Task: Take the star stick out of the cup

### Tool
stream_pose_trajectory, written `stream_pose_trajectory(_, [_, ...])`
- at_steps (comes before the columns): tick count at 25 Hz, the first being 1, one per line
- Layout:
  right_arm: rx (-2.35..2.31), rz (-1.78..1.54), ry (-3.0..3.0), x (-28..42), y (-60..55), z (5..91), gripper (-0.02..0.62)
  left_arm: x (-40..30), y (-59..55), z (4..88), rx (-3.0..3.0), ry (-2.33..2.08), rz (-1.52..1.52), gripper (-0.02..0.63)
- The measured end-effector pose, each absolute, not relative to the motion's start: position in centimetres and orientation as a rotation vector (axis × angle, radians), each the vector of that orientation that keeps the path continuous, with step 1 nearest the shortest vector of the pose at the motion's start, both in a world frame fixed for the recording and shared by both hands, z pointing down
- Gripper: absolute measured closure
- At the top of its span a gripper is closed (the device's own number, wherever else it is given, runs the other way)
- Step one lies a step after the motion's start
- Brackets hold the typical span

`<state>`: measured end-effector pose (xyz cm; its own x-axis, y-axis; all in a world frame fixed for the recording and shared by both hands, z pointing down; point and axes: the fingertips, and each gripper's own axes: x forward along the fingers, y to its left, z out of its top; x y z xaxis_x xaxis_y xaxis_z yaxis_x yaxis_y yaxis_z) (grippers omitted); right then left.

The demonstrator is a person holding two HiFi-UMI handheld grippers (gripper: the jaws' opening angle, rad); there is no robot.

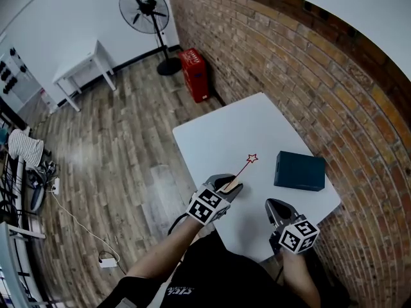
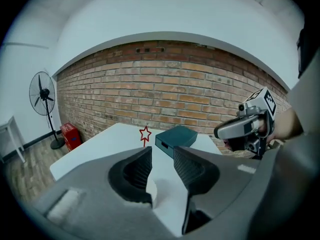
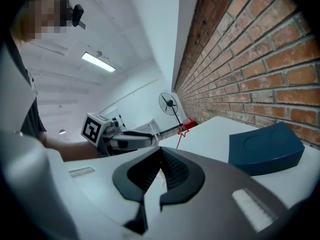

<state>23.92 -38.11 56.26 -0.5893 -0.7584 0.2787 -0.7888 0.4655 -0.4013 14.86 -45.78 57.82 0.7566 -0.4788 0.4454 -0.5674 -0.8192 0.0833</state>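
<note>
A white surface (image 1: 257, 127) stands with one long edge close to a curved brick wall (image 1: 289, 63). On it, near the wall, lies a dark teal box (image 1: 300, 171). The star stick (image 1: 250, 160) slants across the middle of the surface. Its red star is at the far end, and its thin stem runs back to a small tan object, apparently the cup (image 1: 229, 185), near the person's edge.

The left hand-held gripper (image 2: 162, 153) has its jaws spread wide at that tan object, pressing on nothing. In its own view the star shows just above the gap. Whether the pale rounded shape low between the jaws is the cup cannot be told. The right hand-held gripper (image 3: 161, 153) hovers over the near right part of the surface, in front of the box, with its jaw tips together and nothing between them.

The floor (image 1: 122, 146) is wood plank. A red crate (image 1: 194, 74) sits by the wall beyond the surface, with a black standing fan (image 1: 145, 8) behind it. A small white table (image 1: 83, 66) stands against the white far wall. At the left, a cable (image 1: 70, 213) trails over the floor to a white adapter (image 1: 107, 260), and a striped cloth (image 1: 24, 147) lies at the edge.
</note>
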Motion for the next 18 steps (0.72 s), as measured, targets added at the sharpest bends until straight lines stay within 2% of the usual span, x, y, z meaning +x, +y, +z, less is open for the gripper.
stream_pose_trajectory(4, [1.408,0.815,-2.612,24.5,-39.4,57.7,0.6,16.1,-48.1,60.7,2.767,-0.806,0.739,0.457])
stream_pose_trajectory(18, [1.463,0.934,-2.537,25.7,-42.3,61.1,0.6,18.1,-52.4,67.6,2.687,-0.69,0.892,0.46])
